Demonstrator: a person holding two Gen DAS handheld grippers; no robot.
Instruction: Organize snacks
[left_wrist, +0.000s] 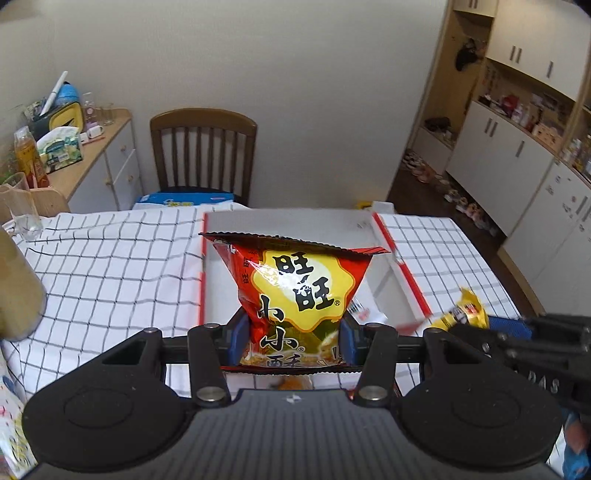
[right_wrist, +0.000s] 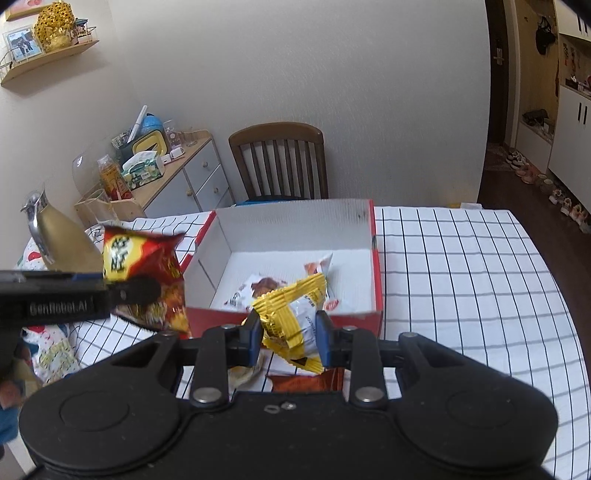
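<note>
My left gripper (left_wrist: 291, 341) is shut on a red and yellow snack bag (left_wrist: 295, 295) and holds it upright just in front of the red and white cardboard box (left_wrist: 402, 269). The same bag (right_wrist: 144, 273) shows at the left of the right wrist view, beside the box (right_wrist: 288, 229). My right gripper (right_wrist: 290, 334) is shut on a small yellow and white snack packet (right_wrist: 291, 321), held over the box's near wall. It also shows in the left wrist view (left_wrist: 461, 310). Two white snack packets (right_wrist: 280, 288) lie inside the box.
The table has a white grid-pattern cloth (right_wrist: 461, 280). A wooden chair (right_wrist: 280, 162) stands behind the box. A gold jug (right_wrist: 62, 243) and a glass stand at the table's left. A cluttered side cabinet (right_wrist: 177, 166) is at the back left.
</note>
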